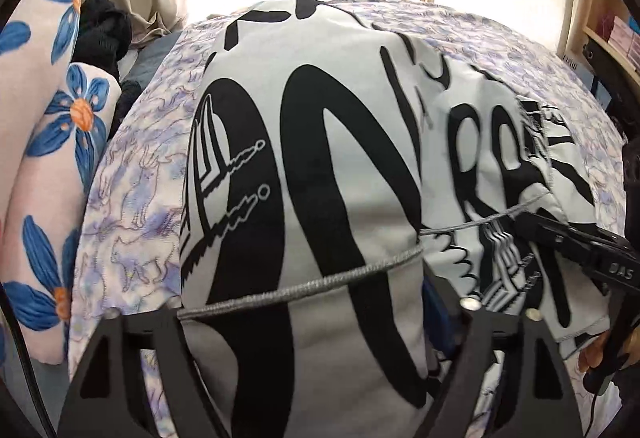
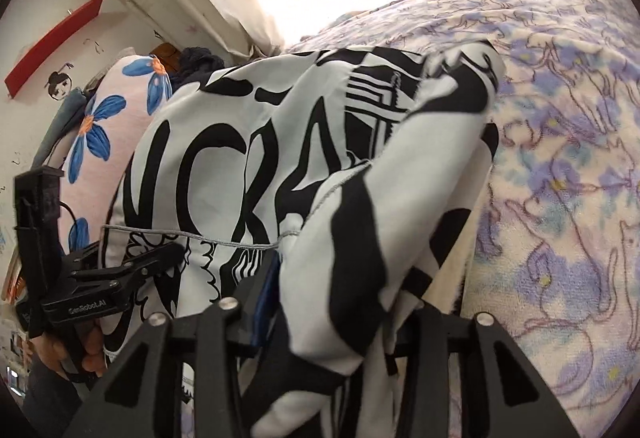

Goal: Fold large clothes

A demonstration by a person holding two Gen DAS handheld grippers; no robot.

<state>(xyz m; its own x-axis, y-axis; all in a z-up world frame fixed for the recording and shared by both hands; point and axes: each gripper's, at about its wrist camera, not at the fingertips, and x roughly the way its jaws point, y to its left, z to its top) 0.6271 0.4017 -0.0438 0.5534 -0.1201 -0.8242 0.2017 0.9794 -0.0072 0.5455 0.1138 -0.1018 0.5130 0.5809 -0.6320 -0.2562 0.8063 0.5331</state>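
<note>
A large white garment with bold black lettering (image 1: 320,141) lies on the bed; it also fills the right wrist view (image 2: 248,157). My left gripper (image 1: 304,322) is shut on its grey-stitched hem, cloth draped between the fingers. My right gripper (image 2: 328,318) is shut on a bunched fold of the same garment, which hangs over its fingers. The right gripper shows at the right edge of the left wrist view (image 1: 576,242), the left gripper at the left of the right wrist view (image 2: 132,270). Both hold the hem lifted off the bed.
The bed has a lilac cat-print blanket (image 1: 136,205), also seen in the right wrist view (image 2: 560,157). A pink quilt with blue flowers (image 1: 48,141) and dark clothes (image 1: 104,29) lie at the left. Curtains and a bright window stand behind. A shelf (image 1: 612,33) is at the right.
</note>
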